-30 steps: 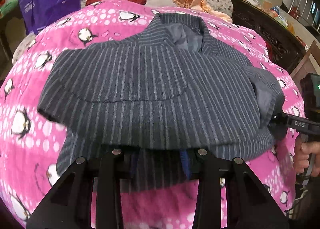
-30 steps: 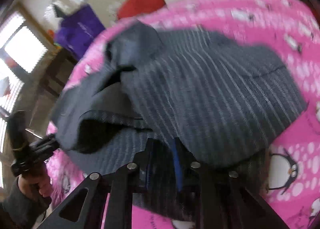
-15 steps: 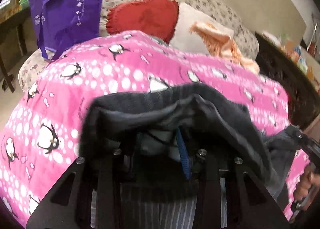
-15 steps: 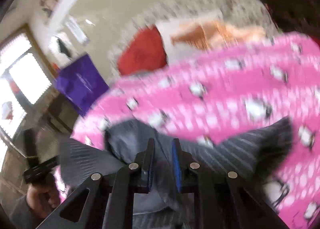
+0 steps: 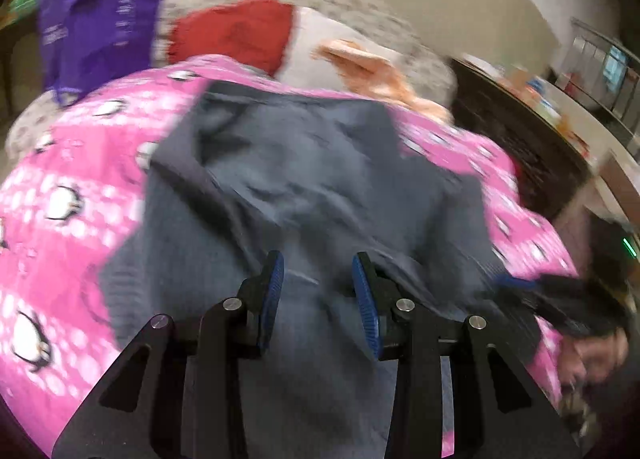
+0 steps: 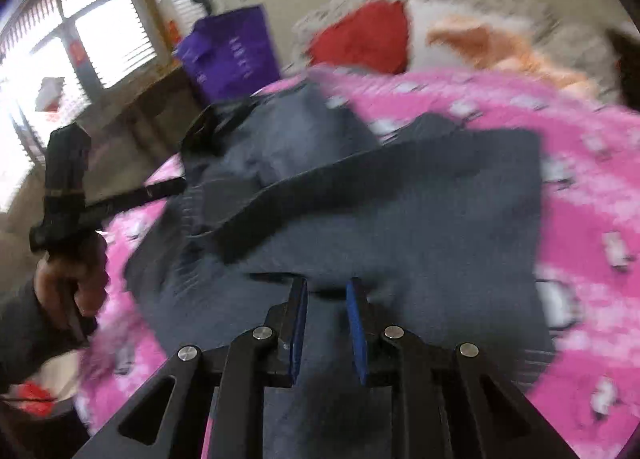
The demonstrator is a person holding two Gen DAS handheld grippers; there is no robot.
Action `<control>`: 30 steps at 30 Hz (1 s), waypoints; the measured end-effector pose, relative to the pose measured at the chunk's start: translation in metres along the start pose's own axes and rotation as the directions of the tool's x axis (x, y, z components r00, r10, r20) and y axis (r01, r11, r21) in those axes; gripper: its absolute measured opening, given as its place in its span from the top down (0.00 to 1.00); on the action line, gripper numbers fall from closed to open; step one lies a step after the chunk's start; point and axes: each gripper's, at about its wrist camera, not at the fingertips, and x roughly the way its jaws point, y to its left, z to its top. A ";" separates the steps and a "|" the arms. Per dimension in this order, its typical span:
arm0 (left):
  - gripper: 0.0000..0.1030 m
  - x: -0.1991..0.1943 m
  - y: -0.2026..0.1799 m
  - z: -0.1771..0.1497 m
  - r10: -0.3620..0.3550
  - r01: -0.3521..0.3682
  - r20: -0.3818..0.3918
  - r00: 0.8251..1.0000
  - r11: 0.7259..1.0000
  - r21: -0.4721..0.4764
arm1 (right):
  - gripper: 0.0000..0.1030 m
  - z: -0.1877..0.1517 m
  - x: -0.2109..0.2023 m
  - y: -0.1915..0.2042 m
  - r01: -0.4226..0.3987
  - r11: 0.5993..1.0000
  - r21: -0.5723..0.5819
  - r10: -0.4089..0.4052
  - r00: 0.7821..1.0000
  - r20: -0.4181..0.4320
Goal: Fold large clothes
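Observation:
A dark grey pinstriped jacket [image 5: 304, 179] lies folded over on a pink penguin-print blanket [image 5: 60, 199]. It also shows in the right wrist view [image 6: 400, 211]. My left gripper [image 5: 318, 271] hovers over the jacket's near part with its jaws apart and nothing between them. My right gripper [image 6: 326, 295] is open over the jacket's near edge, also empty. The left gripper shows at the left of the right wrist view [image 6: 200, 131], at the jacket's far corner. Both views are blurred by motion.
A purple bag [image 5: 100, 19], a red cushion [image 5: 236, 31] and an orange cloth [image 5: 364, 67] lie beyond the blanket. A dark wooden cabinet [image 5: 532, 147] stands at the right. A window [image 6: 60, 43] is at the far left in the right wrist view.
Both grippers lifted the jacket's near edge, carried it forward over the rest and let go. Both were shut on the fabric before and are open now.

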 end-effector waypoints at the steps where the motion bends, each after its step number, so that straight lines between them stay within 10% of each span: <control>1: 0.66 0.002 -0.010 -0.005 -0.039 0.040 -0.028 0.999 0.999 0.035 | 0.82 0.004 0.014 -0.001 -0.010 1.000 0.013 0.011 0.999 -0.043; 6: 0.66 0.039 -0.032 -0.016 -0.078 0.099 -0.187 0.979 0.989 0.107 | 0.82 0.022 0.072 -0.021 -0.021 0.993 0.114 0.047 0.972 -0.230; 10: 0.66 0.086 -0.015 0.026 0.012 0.000 -0.193 0.981 0.998 0.062 | 0.82 0.064 0.056 -0.041 -0.017 0.981 0.191 0.003 0.997 0.074; 15: 0.66 0.105 0.031 0.082 0.182 -0.187 -0.086 0.980 0.981 -0.050 | 0.82 0.059 0.006 -0.054 -0.020 0.962 0.271 -0.054 0.963 0.265; 23: 0.52 0.093 0.043 0.065 0.266 -0.266 0.005 0.964 0.964 -0.016 | 0.80 0.041 0.027 -0.065 0.212 0.958 0.192 -0.234 0.967 0.099; 25: 0.52 0.104 0.055 0.047 0.313 -0.313 -0.036 0.949 0.950 0.024 | 0.99 0.035 0.047 -0.093 0.270 0.934 0.232 -0.289 0.956 0.048; 30: 0.53 0.086 0.068 0.027 0.324 -0.323 0.006 0.946 0.946 -0.009 | 1.00 0.023 0.033 -0.112 0.288 0.913 0.290 -0.334 0.934 0.124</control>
